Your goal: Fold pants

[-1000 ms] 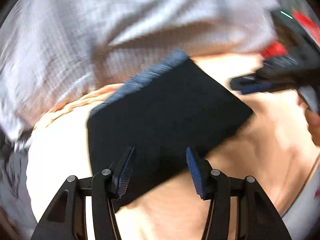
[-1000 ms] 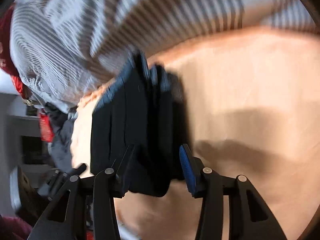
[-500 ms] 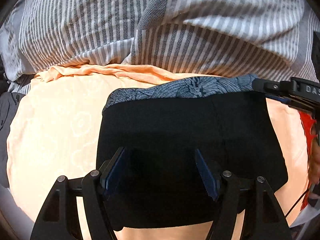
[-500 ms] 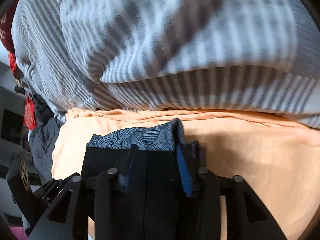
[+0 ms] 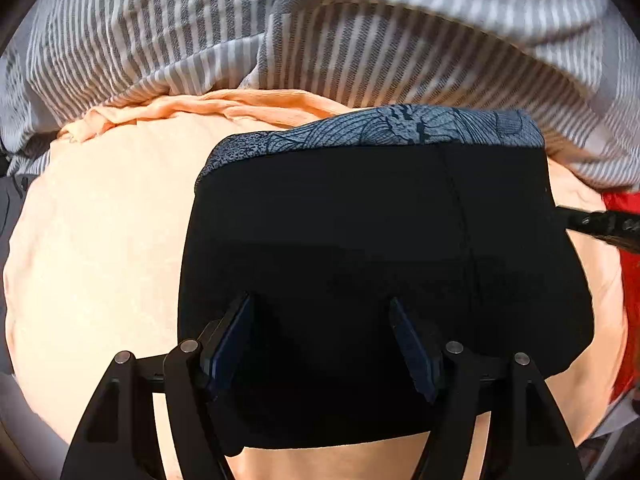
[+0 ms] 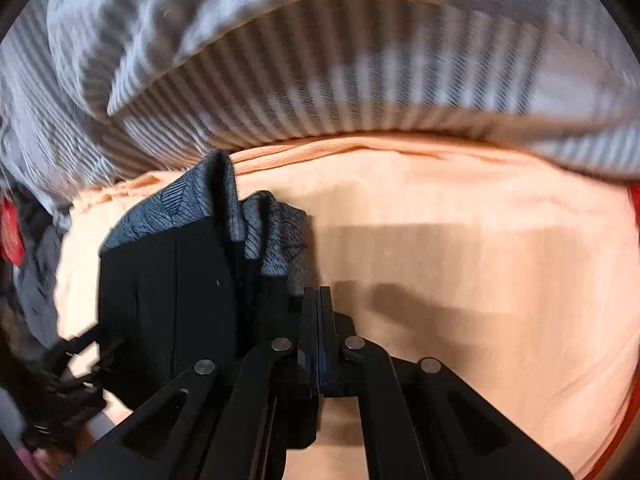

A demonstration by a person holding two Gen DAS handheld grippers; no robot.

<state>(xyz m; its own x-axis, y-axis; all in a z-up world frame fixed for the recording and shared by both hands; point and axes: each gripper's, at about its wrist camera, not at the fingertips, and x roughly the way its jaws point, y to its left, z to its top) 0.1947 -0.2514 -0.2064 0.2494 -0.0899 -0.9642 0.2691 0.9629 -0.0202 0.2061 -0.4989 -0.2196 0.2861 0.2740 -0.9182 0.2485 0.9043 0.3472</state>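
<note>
On the bed under my two cameras, a grey-and-white striped duvet [image 5: 360,40] lies bunched across the far side, its lower edge overlapping a peach sheet [image 5: 100,240] that covers the whole working surface and wrinkles into a ridge where the two meet. Near the middle of that sheet sit the pants [image 5: 380,260], folded into a compact black block with a blue-grey patterned band showing along the far edge; in my right wrist view the same pants [image 6: 168,288] appear at the left of the frame, their folded layers standing up slightly at the near corner, the patterned fabric puckered on top. Dark clothing [image 6: 36,280] and something red lie off the left edge of the sheet in that view, too blurred for me to identify. My left gripper [image 5: 320,340] points steeply down over the near half of the pants with its jaws apart, both blue pads hanging above the black cloth and pressing on nothing that I can see. My right gripper [image 6: 320,320] has just been closing and now stands with its jaws together, pad flat against pad, just beside the right edge of the pants; I can see no cloth caught between the pads. Its black tip also pokes into my left view at the right side of the pants.
</note>
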